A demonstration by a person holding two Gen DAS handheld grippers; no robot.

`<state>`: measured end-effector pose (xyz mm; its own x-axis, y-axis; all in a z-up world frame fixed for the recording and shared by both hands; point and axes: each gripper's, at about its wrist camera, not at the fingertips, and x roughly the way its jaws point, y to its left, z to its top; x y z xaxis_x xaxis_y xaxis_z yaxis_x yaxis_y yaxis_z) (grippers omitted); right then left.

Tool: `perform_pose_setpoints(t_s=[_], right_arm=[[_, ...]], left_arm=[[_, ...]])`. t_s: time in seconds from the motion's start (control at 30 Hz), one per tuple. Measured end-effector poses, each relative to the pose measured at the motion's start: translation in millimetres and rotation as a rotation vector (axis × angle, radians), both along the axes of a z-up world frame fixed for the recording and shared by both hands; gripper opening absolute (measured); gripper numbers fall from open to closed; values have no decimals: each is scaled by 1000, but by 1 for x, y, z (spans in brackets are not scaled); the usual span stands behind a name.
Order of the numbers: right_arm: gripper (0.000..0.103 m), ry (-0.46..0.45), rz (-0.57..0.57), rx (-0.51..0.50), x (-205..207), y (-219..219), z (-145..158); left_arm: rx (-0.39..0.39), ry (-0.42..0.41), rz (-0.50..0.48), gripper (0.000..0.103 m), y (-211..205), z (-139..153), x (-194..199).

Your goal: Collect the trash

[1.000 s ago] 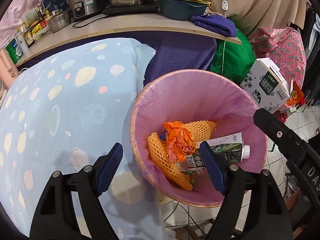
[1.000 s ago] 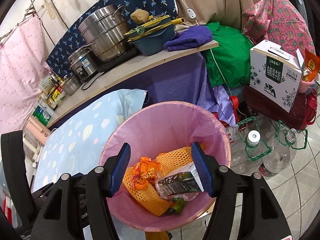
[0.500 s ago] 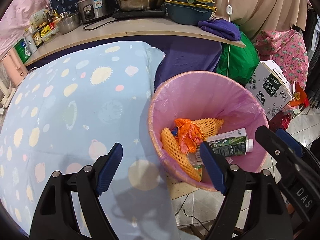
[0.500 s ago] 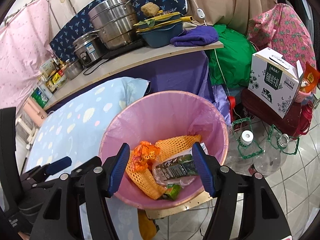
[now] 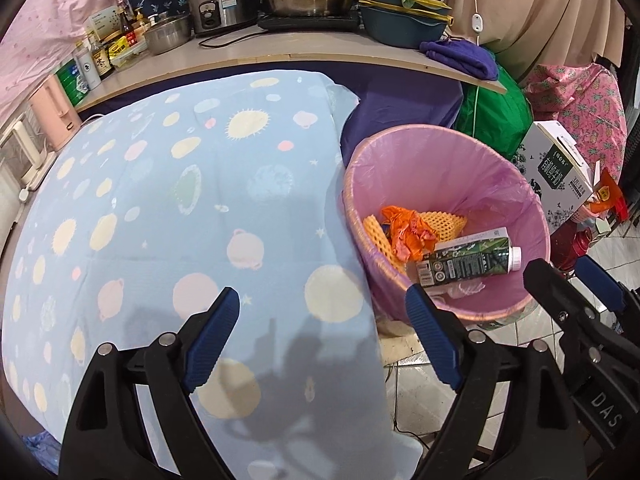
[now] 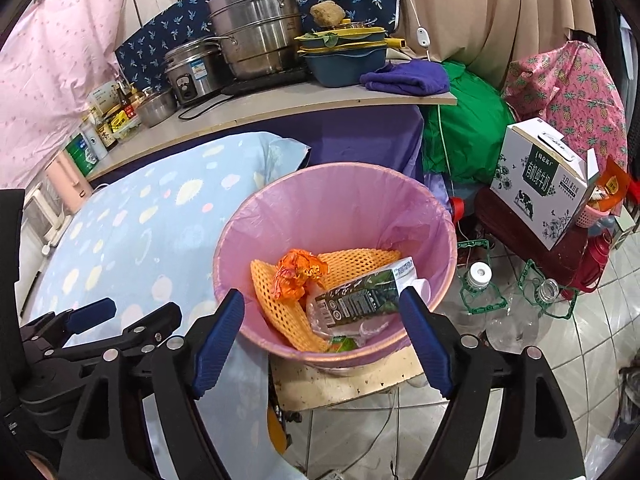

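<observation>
While both grippers hang empty, the collecting step appears between items. Lower left of the left wrist view: the left gripper (image 5: 322, 336) has its blue pads spread wide over the spotted blue cloth (image 5: 160, 208), which shows no trash in either view. Centre right: the pink-lined bin (image 5: 440, 136) stands just beside the cloth's edge, holding a green carton (image 5: 468, 262), an orange wrapper (image 5: 408, 232) and yellow foam netting (image 5: 444, 220). Lower centre of the right wrist view: the right gripper (image 6: 322, 336) is likewise parted, above the bin's near rim. Right of the bin, clear plastic bottles (image 6: 492, 308) lie on the tiled floor (image 6: 600, 320); whether they count as trash cannot be told. Advisable: lift clear of the rim before swinging away, and keep the pads open until they straddle the next piece.
</observation>
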<state>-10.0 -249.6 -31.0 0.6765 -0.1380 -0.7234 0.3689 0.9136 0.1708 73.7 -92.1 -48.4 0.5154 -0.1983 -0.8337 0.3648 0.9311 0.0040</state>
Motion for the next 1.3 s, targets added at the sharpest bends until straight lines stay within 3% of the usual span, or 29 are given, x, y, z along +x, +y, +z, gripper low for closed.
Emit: perform_pose_setpoints(t_s=[0.8, 0.93, 1.3], right_arm=[[86, 84, 15, -27, -36, 22, -19], [97, 83, 10, -34, -40, 22, -21], [96, 97, 12, -38, -45, 26, -26]], left_arm=[[47, 26, 34, 89, 28, -22, -48], [53, 21, 52, 90, 31, -23, -51], [65, 13, 72, 90, 33, -24, -57]])
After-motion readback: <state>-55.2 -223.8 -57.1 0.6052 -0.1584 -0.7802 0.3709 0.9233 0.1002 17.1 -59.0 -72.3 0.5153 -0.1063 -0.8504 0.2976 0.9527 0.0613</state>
